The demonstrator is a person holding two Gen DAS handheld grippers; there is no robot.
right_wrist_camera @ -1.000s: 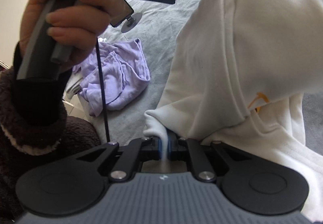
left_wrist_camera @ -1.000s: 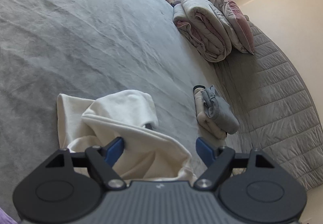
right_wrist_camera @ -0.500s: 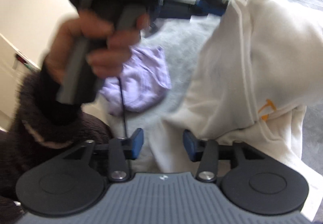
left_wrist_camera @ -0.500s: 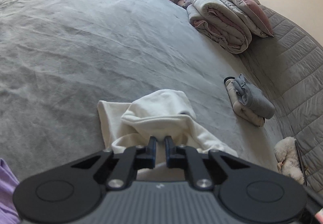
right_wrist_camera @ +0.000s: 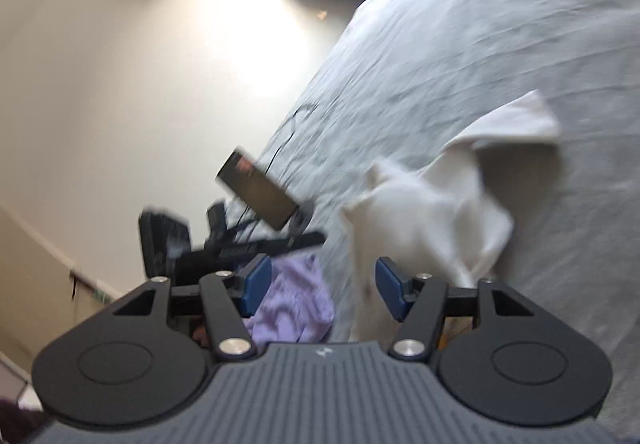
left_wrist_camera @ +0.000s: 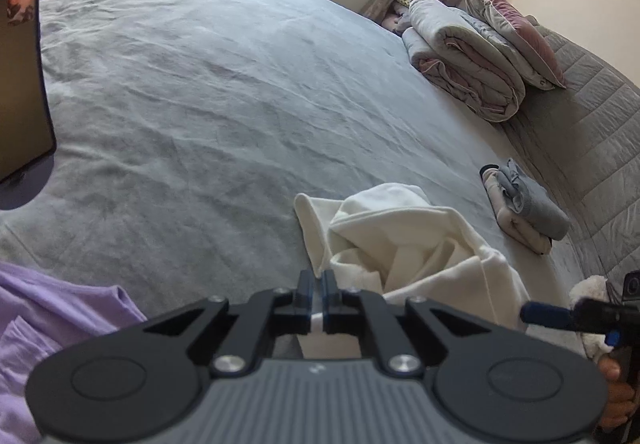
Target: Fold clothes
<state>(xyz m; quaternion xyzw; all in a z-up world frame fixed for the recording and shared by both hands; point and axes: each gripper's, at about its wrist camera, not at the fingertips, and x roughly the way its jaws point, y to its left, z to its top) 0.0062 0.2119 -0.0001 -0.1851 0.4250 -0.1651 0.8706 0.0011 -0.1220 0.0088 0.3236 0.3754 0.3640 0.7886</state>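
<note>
I have the left gripper point(left_wrist_camera: 316, 290) pinched tight on an edge of the cream hoodie point(left_wrist_camera: 404, 244), a thin strip of pale cloth showing between the blue pads. The rest of the garment lies crumpled just ahead of that grip on the grey bedspread point(left_wrist_camera: 200, 84), near the bed's front edge, with its hood bunched uppermost. The right gripper point(right_wrist_camera: 318, 284) has its jaws opening; the pads press on nothing, and the hoodie's pale cloth only shows in the gap beyond them, blurred. From the left wrist view I can see that same gripper's blue fingertip at the far right edge, clear of the cloth.

I judge this to be the spreading step, before any fold: the hoodie is a heap, not yet flat. One corner is secured; the next move calls for my right claw to find a matching edge or hem on the opposite side, close on a single layer, and then both hands draw apart to lay the body flat on the open bedspread.

A lilac garment point(left_wrist_camera: 52, 328) waits at the near left, and a small stack of folded clothes point(left_wrist_camera: 524, 212) sits by the quilted headboard point(left_wrist_camera: 592, 124).
</note>
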